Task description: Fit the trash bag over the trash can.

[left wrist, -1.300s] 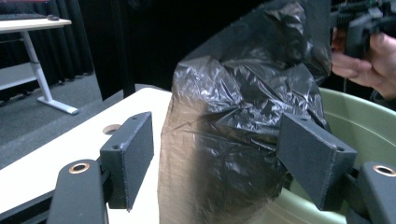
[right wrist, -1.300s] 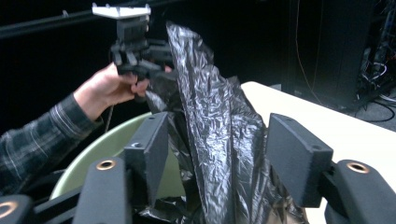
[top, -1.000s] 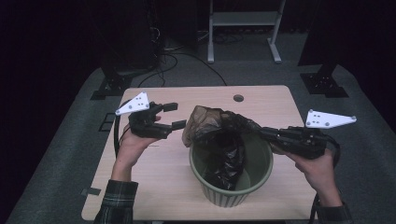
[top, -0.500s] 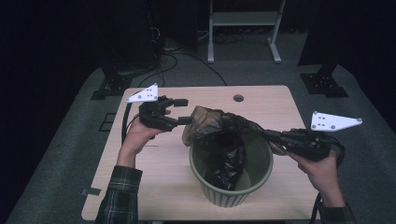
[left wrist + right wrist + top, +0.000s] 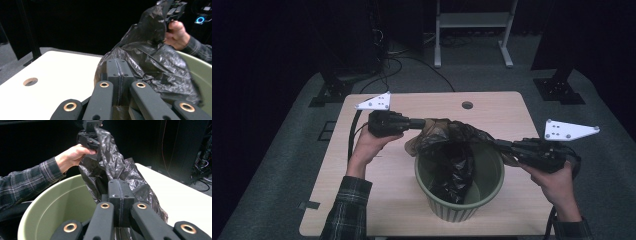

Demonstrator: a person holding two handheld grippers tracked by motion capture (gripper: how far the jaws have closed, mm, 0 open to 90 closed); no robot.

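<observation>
Grippers stretching a black bin bag over a green bin on the worktop.

Left gripper [image 5: 424, 122] is pinching the black bag [image 5: 452, 150] at its left edge, its jaws having just closed on the plastic and now pressed flat together with film caught between them. Right gripper [image 5: 499, 145] is clamping the bag's opposite edge, jaws likewise closed tight on the plastic. Between the two, the bag is hanging partly gathered above the green bin [image 5: 484, 192], its lower part drooping down inside. The bin is standing upright near the front edge of the pale wooden worktop [image 5: 377, 200], between the person's forearms.
</observation>
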